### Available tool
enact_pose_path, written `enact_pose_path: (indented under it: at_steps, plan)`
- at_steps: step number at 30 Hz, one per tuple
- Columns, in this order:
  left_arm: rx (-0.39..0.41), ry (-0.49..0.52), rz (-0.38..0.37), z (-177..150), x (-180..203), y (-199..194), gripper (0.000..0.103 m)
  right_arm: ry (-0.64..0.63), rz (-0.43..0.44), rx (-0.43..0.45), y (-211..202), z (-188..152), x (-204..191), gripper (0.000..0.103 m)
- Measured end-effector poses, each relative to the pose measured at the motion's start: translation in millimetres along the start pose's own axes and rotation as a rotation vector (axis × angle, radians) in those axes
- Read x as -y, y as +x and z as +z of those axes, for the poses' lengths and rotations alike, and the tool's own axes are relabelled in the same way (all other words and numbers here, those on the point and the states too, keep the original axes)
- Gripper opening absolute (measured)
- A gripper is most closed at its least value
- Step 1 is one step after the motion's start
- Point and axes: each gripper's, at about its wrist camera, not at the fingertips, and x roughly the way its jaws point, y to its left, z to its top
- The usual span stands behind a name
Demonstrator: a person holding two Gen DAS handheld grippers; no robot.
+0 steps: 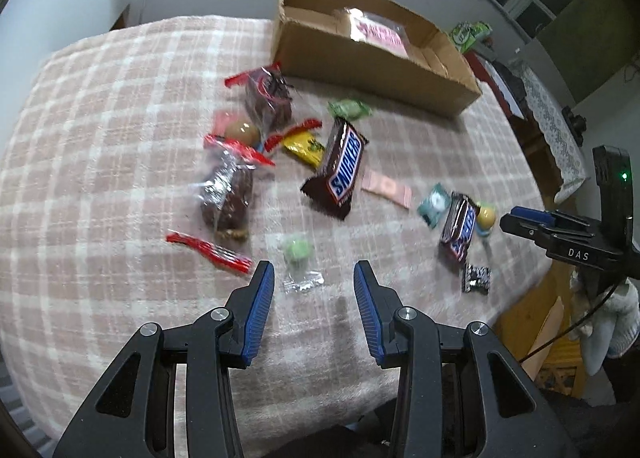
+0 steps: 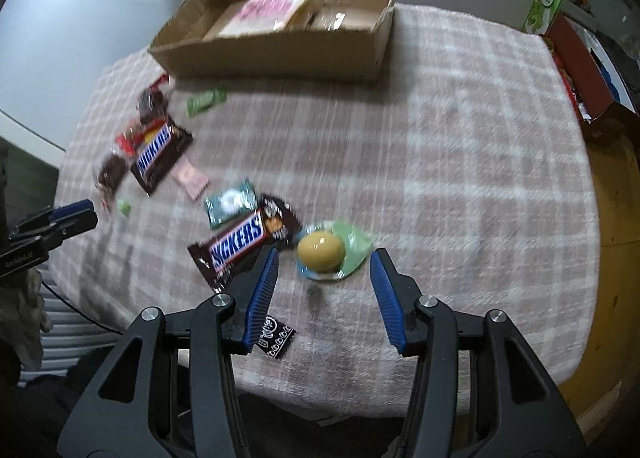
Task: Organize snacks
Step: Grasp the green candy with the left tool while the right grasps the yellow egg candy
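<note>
Checked cloth covers the counter [image 2: 460,145]; both the left gripper [image 1: 314,278] and right gripper [image 2: 324,270] are spread, holding nothing. Right one may catch the Snickers bar [image 2: 236,246] beside the yellow candy [image 2: 321,251].

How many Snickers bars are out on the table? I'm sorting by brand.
2. One Snickers bar lies mid-table beside the yellow packet; the other Snickers bar lies nearer the right gripper, next to the round yellow candy. The box may hide more.

"SNICKERS" on both bars [image 1: 344,169] [image 2: 240,244]; "DAS" on right claw [image 1: 520,217].
</note>
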Motion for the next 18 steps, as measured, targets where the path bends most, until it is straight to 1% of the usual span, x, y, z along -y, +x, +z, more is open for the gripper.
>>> enact_pose_path:
  at_steps: [1, 4, 13, 18]
  plan:
    - [-0.003, 0.001, 0.005, -1.3, 0.8, 2.0, 0.038, -0.002, -0.002, -0.002, 2.1, -0.3, -0.2, 0.047]
    - [-0.015, -0.016, 0.007, -1.7, -0.6, 8.8, 0.038, -0.013, -0.012, -0.004, 6.8, -1.1, -2.0, 0.043]
    - [-0.033, -0.024, 0.057, -1.3, -4.0, 26.9, 0.038, -0.031, -0.046, -0.018, 19.7, -1.4, -0.1, 0.043]
    - [-0.021, -0.02, 0.074, 0.2, -2.9, 28.6, 0.038, -0.043, -0.053, -0.019, 27.0, 3.0, -5.5, 0.043]
